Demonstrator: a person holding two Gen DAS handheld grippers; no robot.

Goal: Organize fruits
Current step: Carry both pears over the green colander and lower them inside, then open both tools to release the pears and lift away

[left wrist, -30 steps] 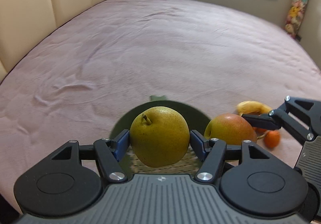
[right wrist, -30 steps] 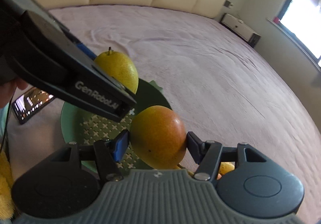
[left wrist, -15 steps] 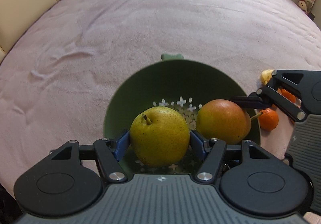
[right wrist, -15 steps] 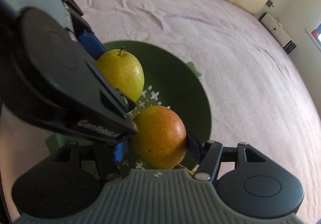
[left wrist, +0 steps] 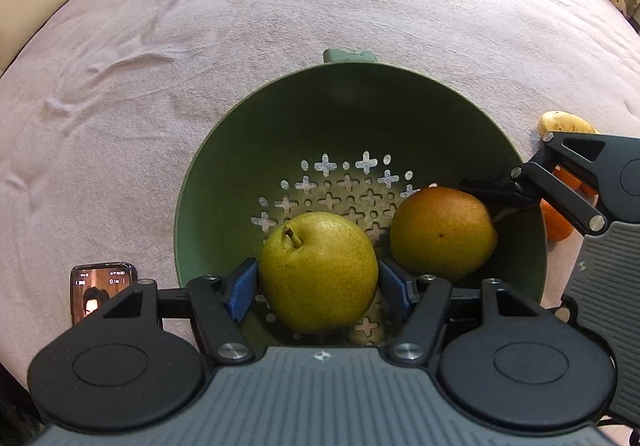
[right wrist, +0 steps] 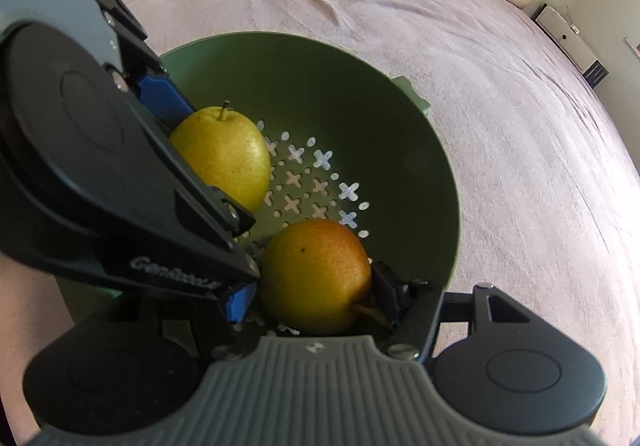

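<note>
My left gripper (left wrist: 318, 288) is clamping the yellow-green pear (left wrist: 318, 272): the blue fingers (left wrist: 241, 291) are pressing on either flank, standing fairly wide around its girth. The pear's stem (left wrist: 293, 237) is pointing up and away from me, tilting a little left, so its long axis is running roughly along my line of reach.

My right gripper (right wrist: 310, 292) is gripping the orange-red pear (right wrist: 314, 274), its blue finger (right wrist: 240, 302) pressing one side and the dark one the other, about half spread. Its stem (right wrist: 370, 313) is pointing back toward my right finger and lying low against it, so this fruit is sitting turned the other way from the yellow one.

Both pears are hanging inside the green colander (left wrist: 440, 106), low over the floor of cross-shaped and round holes (left wrist: 348, 182); whether either is touching the bottom, I am not able to tell. The two are sitting close together, not touching.

White lettering on the left gripper's arm, seen from the right wrist, is reading "Gen…" with the rest cut off.

The colander is resting on a pink bed cover (left wrist: 200, 26). Beyond its right rim a banana (left wrist: 566, 123) and an orange (left wrist: 556, 224) are lying on the bed. A phone (left wrist: 100, 292) with a lit screen is lying to the left.
</note>
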